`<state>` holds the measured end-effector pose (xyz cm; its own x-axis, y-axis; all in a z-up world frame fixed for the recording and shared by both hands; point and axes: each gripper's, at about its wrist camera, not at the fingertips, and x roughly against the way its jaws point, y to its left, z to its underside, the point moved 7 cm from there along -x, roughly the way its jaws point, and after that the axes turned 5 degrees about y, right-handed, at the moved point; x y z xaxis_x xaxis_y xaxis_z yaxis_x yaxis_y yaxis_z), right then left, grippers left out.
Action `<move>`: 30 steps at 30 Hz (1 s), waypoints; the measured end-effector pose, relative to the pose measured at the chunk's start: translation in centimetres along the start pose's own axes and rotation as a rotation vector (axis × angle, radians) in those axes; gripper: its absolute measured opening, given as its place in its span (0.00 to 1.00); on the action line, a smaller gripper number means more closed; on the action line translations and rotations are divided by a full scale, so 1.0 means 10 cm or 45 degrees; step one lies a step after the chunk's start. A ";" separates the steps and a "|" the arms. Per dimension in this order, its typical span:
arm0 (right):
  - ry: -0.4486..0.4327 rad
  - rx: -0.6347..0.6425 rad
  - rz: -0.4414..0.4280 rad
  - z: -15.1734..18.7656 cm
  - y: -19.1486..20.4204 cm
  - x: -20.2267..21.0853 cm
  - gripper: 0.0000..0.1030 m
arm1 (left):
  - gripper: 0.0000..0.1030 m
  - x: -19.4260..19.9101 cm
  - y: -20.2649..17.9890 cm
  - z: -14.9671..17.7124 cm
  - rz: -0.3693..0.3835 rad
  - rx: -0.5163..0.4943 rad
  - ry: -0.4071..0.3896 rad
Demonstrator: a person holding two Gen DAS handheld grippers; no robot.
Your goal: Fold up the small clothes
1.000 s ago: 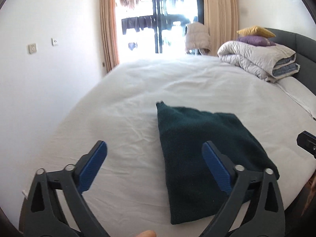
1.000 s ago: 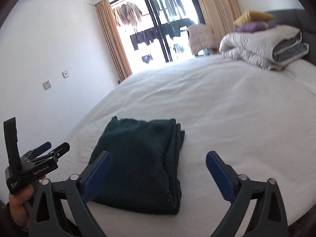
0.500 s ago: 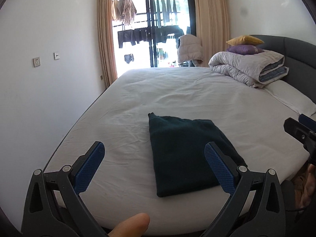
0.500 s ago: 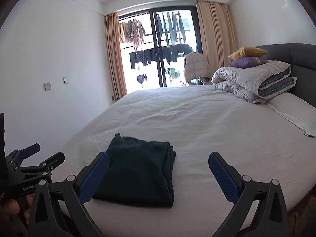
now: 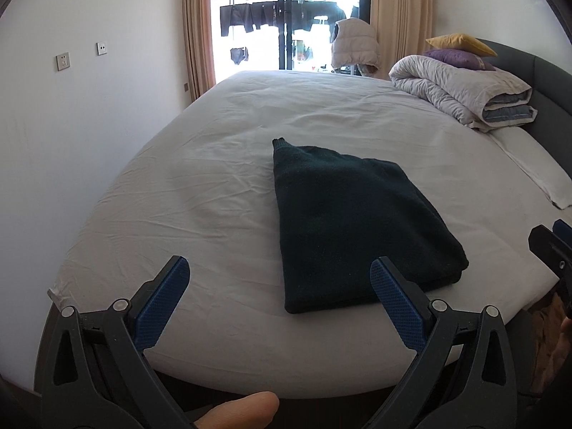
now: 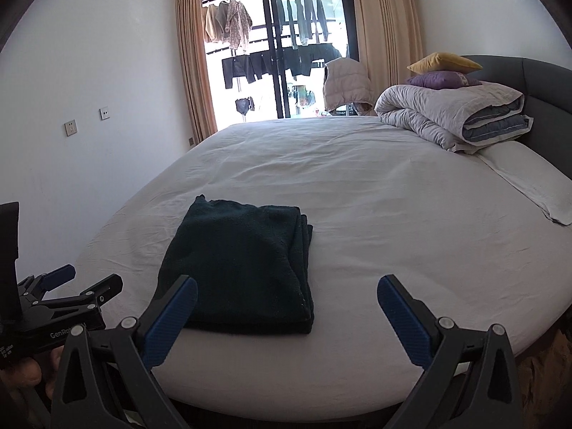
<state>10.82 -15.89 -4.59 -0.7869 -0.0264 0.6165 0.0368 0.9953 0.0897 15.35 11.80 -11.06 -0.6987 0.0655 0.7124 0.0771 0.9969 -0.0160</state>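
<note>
Bedroom with a white-sheeted bed (image 6: 375, 193) filling both views, sliding glass door (image 6: 286, 50) and curtains beyond, laundry hung outside. Rolled grey duvet (image 6: 450, 114) near the headboard, with purple and yellow cushions stacked on top. Dark green folded garment (image 5: 350, 221) lying flat on the sheet near the front edge of the bed, layered edges showing along its right side in the right wrist view. Left tool (image 5: 279, 300) held wide apart, gripping nothing, hovering before the bed edge just short of the garment. Right tool (image 6: 286, 307) likewise spread wide and empty, clear of the cloth.
</note>
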 end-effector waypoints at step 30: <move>0.122 0.002 -0.026 0.16 0.10 -0.30 1.00 | 1.00 -0.58 0.09 0.14 -0.008 0.044 0.120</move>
<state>12.21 -14.62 -7.59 -0.7251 -0.0557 0.6863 0.0203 0.9946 0.1021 18.49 12.40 -16.20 -0.6290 0.0567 0.7754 0.0475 0.9983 -0.0345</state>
